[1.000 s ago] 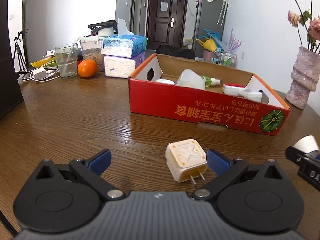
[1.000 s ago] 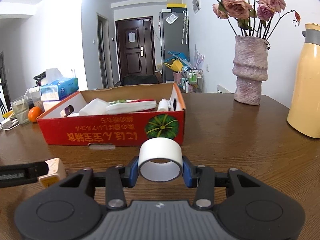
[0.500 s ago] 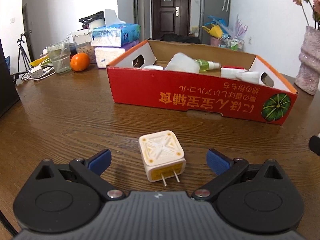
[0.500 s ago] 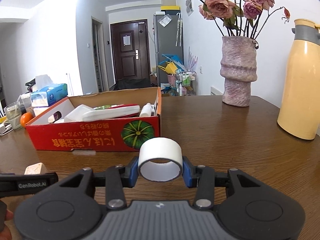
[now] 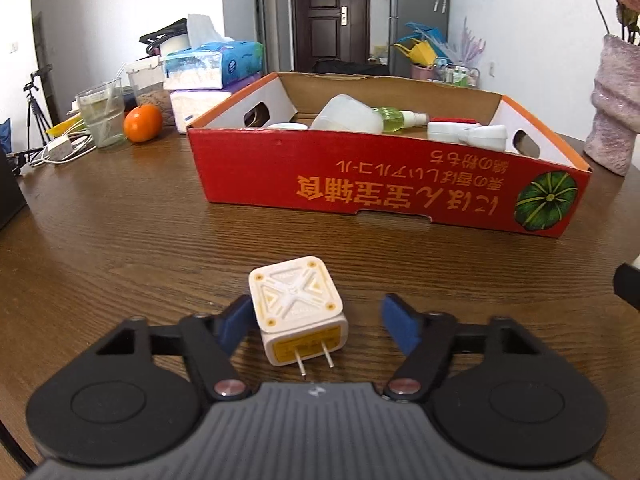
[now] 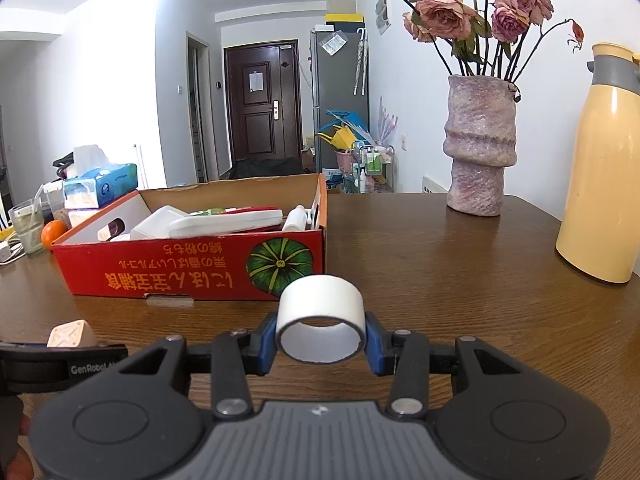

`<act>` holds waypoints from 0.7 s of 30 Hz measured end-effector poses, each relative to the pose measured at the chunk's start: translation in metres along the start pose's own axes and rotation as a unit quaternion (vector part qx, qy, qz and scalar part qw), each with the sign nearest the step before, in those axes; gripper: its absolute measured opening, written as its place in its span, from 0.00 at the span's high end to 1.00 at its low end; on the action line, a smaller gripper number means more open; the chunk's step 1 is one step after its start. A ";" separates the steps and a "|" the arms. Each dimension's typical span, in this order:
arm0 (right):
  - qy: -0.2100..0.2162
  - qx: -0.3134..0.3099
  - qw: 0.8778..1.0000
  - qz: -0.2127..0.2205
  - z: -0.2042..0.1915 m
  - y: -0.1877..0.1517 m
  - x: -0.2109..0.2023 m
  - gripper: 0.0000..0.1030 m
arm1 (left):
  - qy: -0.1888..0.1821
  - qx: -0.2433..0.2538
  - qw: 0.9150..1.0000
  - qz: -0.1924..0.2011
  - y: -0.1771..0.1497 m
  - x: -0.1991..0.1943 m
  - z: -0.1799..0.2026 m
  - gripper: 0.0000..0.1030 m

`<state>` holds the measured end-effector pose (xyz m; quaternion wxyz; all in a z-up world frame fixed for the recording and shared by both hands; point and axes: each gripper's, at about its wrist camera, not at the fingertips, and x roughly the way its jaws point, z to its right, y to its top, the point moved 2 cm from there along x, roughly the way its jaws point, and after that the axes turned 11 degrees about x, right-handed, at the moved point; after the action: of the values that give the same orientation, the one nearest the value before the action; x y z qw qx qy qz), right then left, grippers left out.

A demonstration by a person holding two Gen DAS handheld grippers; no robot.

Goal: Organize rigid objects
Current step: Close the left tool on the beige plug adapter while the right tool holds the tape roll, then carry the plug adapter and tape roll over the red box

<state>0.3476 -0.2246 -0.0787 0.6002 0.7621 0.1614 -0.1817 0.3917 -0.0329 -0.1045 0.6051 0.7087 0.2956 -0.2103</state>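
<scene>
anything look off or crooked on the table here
Nothing spilled or broken. The cream cube-shaped plug adapter lies on its side on the brown wooden table, prongs toward the camera, off-centre between the closing left gripper jaws: one pad touches, the other is clear. The red cardboard box print reads upside down.

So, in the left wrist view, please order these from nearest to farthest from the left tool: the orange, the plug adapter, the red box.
1. Plug adapter: between the fingers of the left tool, whose jaws are closing; only the left pad seems to touch it.
2. Red box: straight ahead, mid-table.
3. Orange: far left, beside a glass.
</scene>
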 end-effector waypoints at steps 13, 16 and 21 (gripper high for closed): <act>0.008 -0.008 1.000 0.000 -0.004 -0.003 -0.002 0.59 | -0.022 0.012 1.000 0.013 0.000 -0.006 -0.001 0.61; 0.008 -0.008 1.000 0.001 -0.003 -0.003 -0.002 0.59 | -0.026 0.014 0.999 0.020 0.000 -0.010 -0.001 0.61; 0.011 -0.009 1.000 0.002 -0.005 -0.003 -0.004 0.59 | -0.030 0.019 0.999 0.036 0.000 -0.020 -0.003 0.61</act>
<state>0.3433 -0.2191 -0.0788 0.6060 0.7586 0.1678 -0.1709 0.3768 -0.0335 -0.0903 0.6074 0.7234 0.2479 -0.2151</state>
